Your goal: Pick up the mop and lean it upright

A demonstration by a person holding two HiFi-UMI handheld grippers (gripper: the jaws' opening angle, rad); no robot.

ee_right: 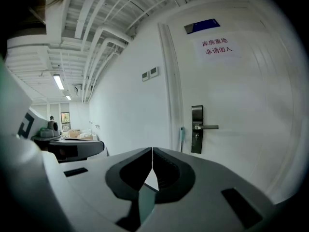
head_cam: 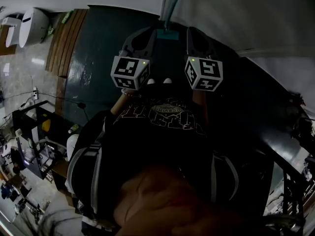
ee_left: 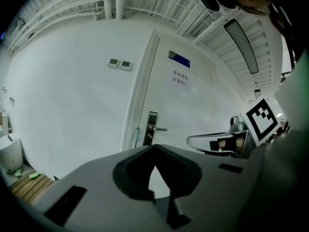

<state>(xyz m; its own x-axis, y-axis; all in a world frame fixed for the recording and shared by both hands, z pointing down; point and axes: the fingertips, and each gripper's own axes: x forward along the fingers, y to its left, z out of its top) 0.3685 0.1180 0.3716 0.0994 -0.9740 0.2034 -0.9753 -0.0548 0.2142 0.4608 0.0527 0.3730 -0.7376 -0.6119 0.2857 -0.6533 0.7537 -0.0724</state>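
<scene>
The mop leans upright in the corner by the door frame. In the head view its teal handle rises along the wall and its teal head rests on the dark floor between my two grippers. The handle's top shows as a teal tip beside the door, and again by the frame. My left gripper and right gripper are held side by side in front of the person, just short of the mop. Both are shut, jaws meeting at the tips, with nothing held.
A white door with a dark lever handle and a paper sign stands straight ahead. Wall switches sit left of the frame. A wooden slat mat and a white bin lie at the left; a metal railing is at the right.
</scene>
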